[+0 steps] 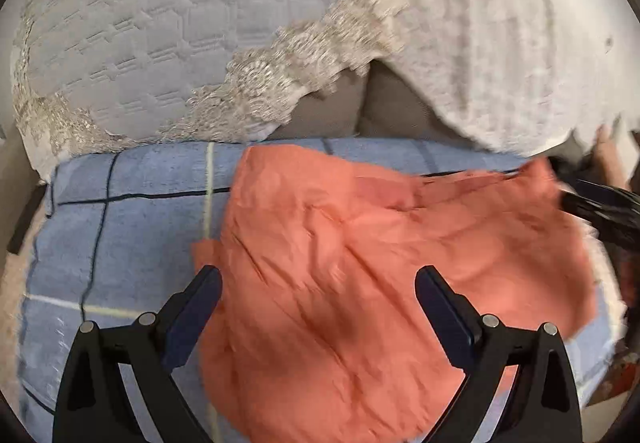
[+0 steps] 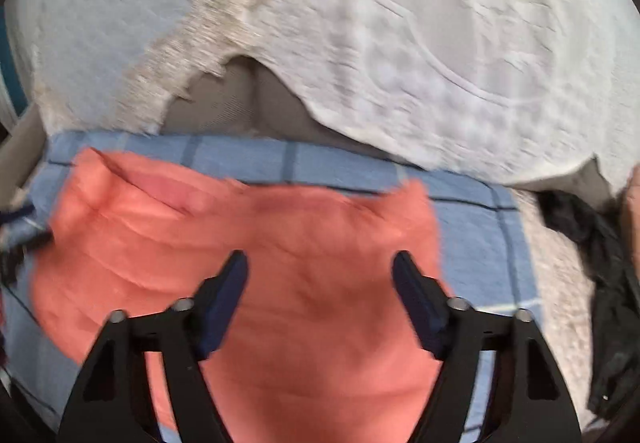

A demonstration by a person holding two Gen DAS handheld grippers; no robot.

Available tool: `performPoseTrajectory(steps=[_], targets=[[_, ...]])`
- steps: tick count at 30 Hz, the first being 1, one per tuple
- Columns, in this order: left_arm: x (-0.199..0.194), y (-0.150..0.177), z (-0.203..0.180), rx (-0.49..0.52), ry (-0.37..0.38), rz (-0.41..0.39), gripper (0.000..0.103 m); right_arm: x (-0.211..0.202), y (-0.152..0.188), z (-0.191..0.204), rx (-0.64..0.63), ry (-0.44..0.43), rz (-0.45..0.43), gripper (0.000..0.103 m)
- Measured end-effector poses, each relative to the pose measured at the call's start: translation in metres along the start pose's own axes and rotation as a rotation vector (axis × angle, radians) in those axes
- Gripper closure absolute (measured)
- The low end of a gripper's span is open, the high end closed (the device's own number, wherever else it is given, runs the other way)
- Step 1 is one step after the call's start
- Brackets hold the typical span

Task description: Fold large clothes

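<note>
The left gripper [image 1: 318, 283] hangs nearest in its own view, jaws spread wide, nothing pinched between them. Below and just past its fingers lies the coral garment [image 1: 380, 263], rumpled and creased, spread over the right half of a blue checked blanket [image 1: 132, 227]. The left finger [image 1: 208, 291] shows against the garment's near left edge, the right finger against its middle; whether either one touches the cloth cannot be told.

The right gripper [image 2: 320, 275] also stands with its jaws apart and empty, set above the garment [image 2: 248, 243], which fills the lower middle of that view. The cloth there looks doubled over, with a fold line running across its far part. The blanket [image 2: 480, 243] shows around it on the right and along the far side.

At the right of that view a dark cloth [image 2: 600, 283] lies on a pale, nubby surface [image 2: 560, 283], apart from the garment. In the left view the other gripper's black frame [image 1: 604, 211] enters from the right, at the garment's far right corner.

Behind the blanket a strip of brown upholstery [image 1: 384, 111] shows, and over it hang a quilted white cover [image 1: 140, 23] with a lace edge [image 1: 280, 71] and a second white textured cover [image 1: 500, 23]. Both views are blurred.
</note>
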State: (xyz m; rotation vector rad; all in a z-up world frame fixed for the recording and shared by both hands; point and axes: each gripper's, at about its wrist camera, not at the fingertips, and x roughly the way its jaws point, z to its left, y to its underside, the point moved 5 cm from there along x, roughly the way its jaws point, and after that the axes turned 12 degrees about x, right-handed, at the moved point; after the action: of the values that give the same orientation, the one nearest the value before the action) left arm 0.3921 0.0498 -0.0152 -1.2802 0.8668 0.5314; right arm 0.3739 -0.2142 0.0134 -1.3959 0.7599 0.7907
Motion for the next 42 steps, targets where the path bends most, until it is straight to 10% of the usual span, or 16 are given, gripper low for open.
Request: performPoseTrajectory(steps=[8,19,23,27,29,42], targets=[[0.051,-0.003,0.023,0.002,-0.094,0.093,0.006,0.055,0.019,-0.057,0.144,0.066,0.102,0.086],[0.081,0.01,0.049,-0.108,-0.044,0.148,0.004,0.061,0.015,-0.054,0.086,0.102,0.083,0.084],[0.062,0.014,0.053,-0.121,-0.023,0.09,0.004,0.024,-0.007,-0.012,-0.014,-0.086,0.01,0.081],[0.053,0.014,0.06,-0.162,-0.003,0.058,0.004,0.009,-0.024,0.058,-0.138,-0.365,-0.007,0.041],[0.045,0.013,0.062,-0.177,0.001,0.025,0.004,0.021,-0.024,0.088,-0.21,-0.46,0.053,0.041],[0.049,0.016,0.067,-0.125,-0.004,0.058,0.004,0.106,-0.002,0.149,-0.414,-0.582,0.416,0.045]])
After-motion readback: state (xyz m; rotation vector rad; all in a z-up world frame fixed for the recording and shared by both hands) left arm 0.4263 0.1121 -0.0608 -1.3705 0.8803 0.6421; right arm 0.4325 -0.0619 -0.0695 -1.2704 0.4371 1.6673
